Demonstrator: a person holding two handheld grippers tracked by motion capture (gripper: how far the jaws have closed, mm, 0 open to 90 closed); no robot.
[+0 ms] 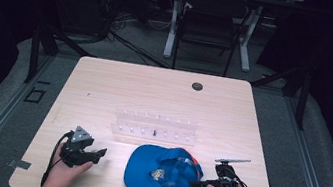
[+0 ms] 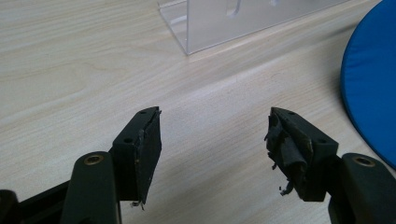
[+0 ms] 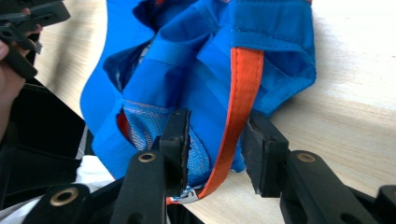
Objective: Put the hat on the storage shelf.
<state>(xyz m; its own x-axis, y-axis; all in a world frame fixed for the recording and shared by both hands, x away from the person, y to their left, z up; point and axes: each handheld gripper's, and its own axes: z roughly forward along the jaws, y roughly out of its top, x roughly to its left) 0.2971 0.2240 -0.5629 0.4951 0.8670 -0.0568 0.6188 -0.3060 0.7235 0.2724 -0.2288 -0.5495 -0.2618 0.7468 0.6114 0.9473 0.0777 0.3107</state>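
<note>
A blue cap (image 1: 162,174) lies upside down near the table's front edge, its inside facing up. My right gripper (image 1: 194,183) reaches into the cap's rear from the right. In the right gripper view the jaws (image 3: 217,135) straddle the cap's back edge and its orange strap (image 3: 243,88); the cloth lies loosely between the pads, and I see no squeeze on it. My left gripper (image 1: 100,156) rests on the table left of the cap. Its jaws (image 2: 215,126) stand wide open over bare wood, with the cap's blue brim (image 2: 373,88) off to their right.
A clear acrylic rack (image 1: 154,127) with a small dark peg stands just behind the cap, and its corner (image 2: 224,23) lies ahead of the left jaws. A round cable hole (image 1: 197,86) sits at the back of the table (image 1: 104,89).
</note>
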